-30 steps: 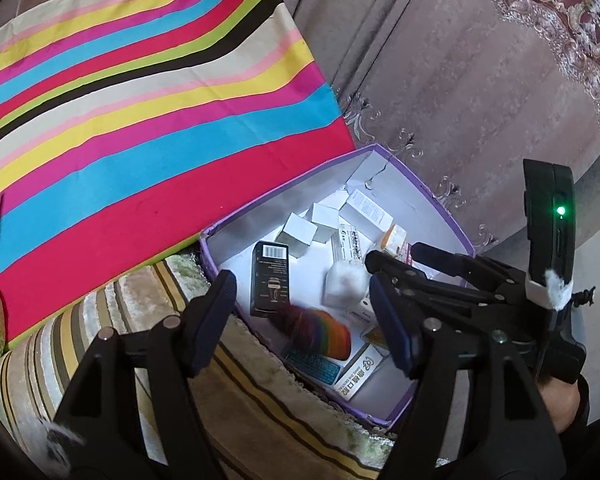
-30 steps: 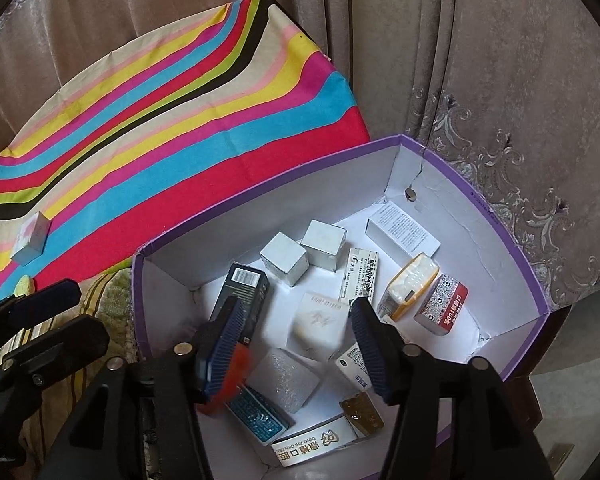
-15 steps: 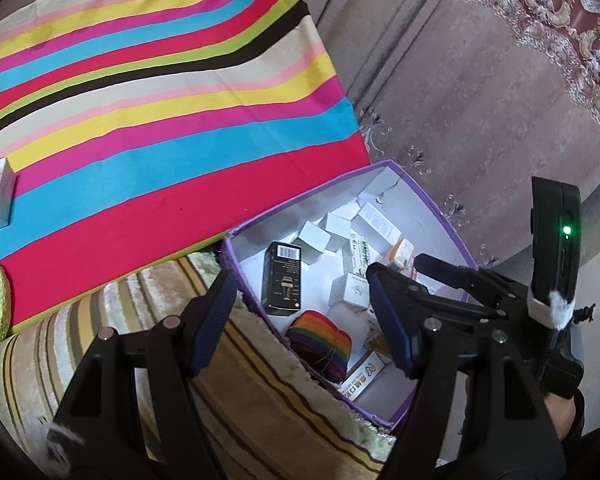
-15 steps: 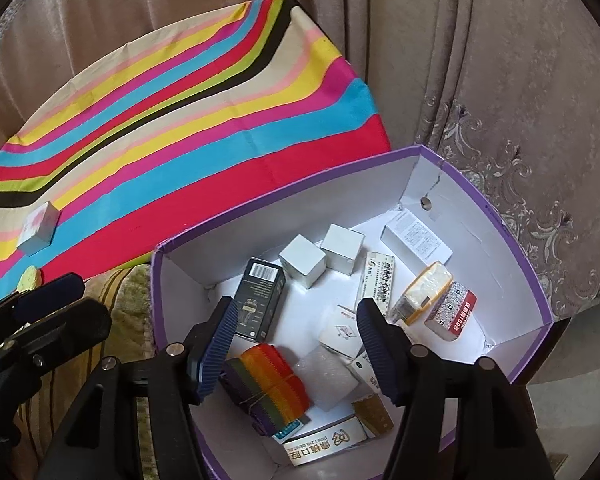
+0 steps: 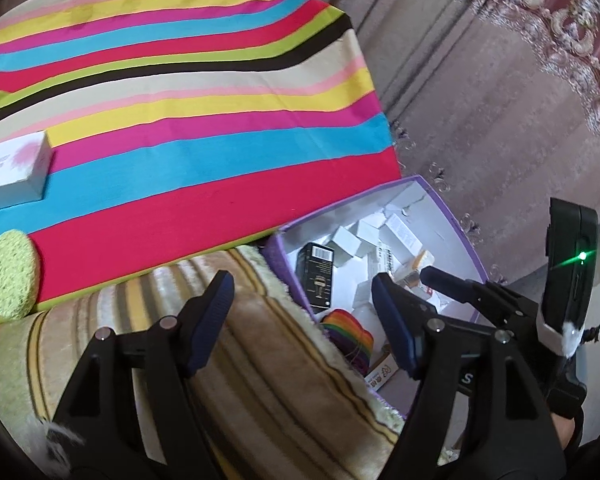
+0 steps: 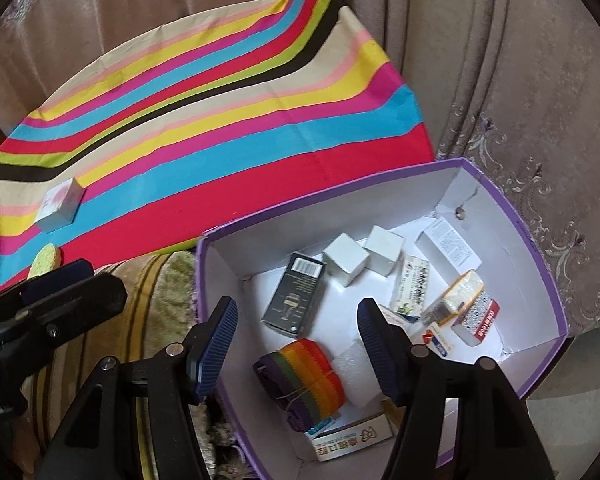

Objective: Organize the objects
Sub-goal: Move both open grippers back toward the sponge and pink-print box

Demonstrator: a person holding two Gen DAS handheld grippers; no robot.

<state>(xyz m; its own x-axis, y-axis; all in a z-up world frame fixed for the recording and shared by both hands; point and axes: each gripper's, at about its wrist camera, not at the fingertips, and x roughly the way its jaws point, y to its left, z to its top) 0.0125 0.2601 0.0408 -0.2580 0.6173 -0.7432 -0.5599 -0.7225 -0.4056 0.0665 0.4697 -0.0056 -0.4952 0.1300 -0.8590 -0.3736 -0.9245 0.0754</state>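
A purple box (image 6: 512, 216) with white walls holds several small cartons, a black carton (image 6: 294, 298) and a rainbow-striped roll (image 6: 304, 378). My right gripper (image 6: 296, 332) is open and empty above the box's near-left part, over the roll. My left gripper (image 5: 302, 314) is open and empty over the plush striped cushion (image 5: 260, 380), left of the box (image 5: 460, 236). A white carton with a pink mark (image 5: 18, 170) lies on the striped cloth; it also shows in the right wrist view (image 6: 60, 204). A green round sponge (image 5: 10, 274) lies near the cloth's edge.
The striped cloth (image 5: 180, 100) covers a raised surface behind the box. Beige curtains (image 6: 500, 60) hang behind and to the right. The plush cushion (image 6: 156, 280) borders the box on its left.
The rainbow roll left my right gripper and now lies in the box. Both grippers have pulled back and up, so more of the striped cloth, the white carton and the sponge show.
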